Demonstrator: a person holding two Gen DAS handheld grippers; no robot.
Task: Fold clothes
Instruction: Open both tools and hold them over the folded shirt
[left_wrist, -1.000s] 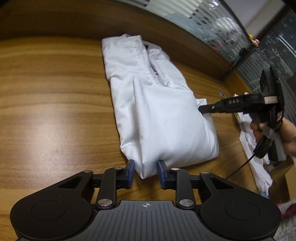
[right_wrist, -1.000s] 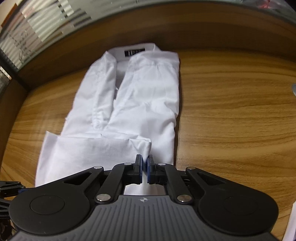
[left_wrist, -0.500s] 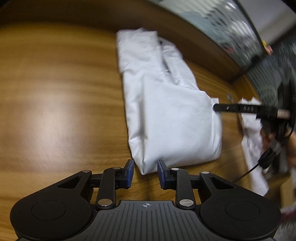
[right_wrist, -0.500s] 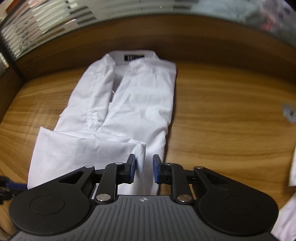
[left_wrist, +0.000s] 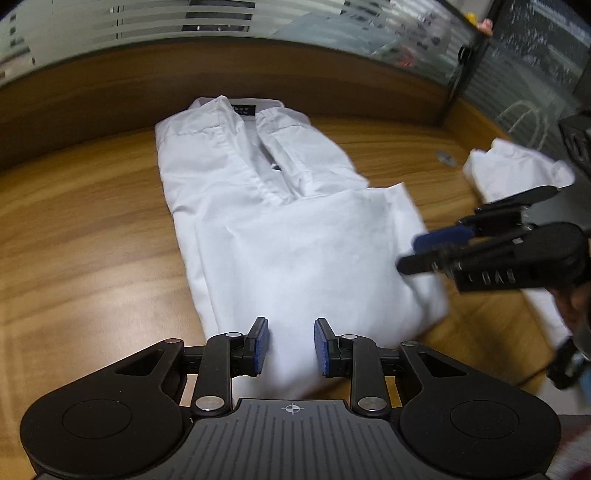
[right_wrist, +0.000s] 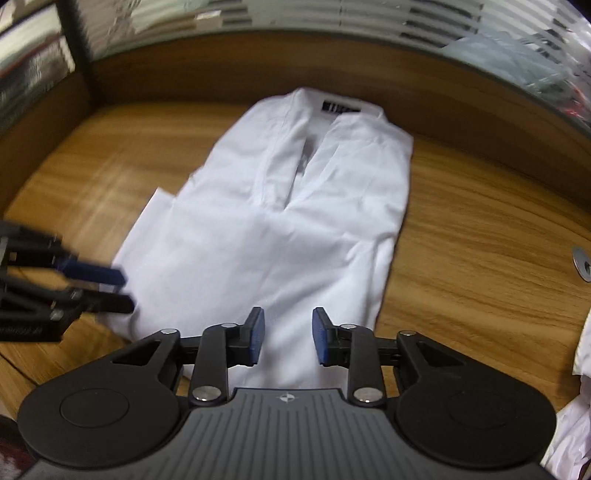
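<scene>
A wooden table (left_wrist: 85, 236) with a raised dark wooden back edge fills both views, and behind that edge runs a frosted, striped glass partition (left_wrist: 147, 22). On the middle of the table lies the white shirt (left_wrist: 295, 240), collar toward the back edge, its dark neck label (right_wrist: 340, 107) showing inside the collar; the sleeves are tucked in and the lower part is folded up over the body, so the near end is a doubled, rounded fold. To the right of the shirt, well apart from it, a second heap of white clothing (left_wrist: 517, 170) sits near the table's right end, and a small metal disc (right_wrist: 581, 262) lies flat on the wood between them. The left gripper (left_wrist: 290, 347) hovers at the shirt's near fold with its blue-padded jaws wide apart, holding nothing; the cloth shows in the gap between them, and contact cannot be told. The right gripper (right_wrist: 286, 341) stands likewise over the near fold, jaws spread wide and empty. Each appears in the other's view as a blurred black tool beside the shirt's edge.
</scene>
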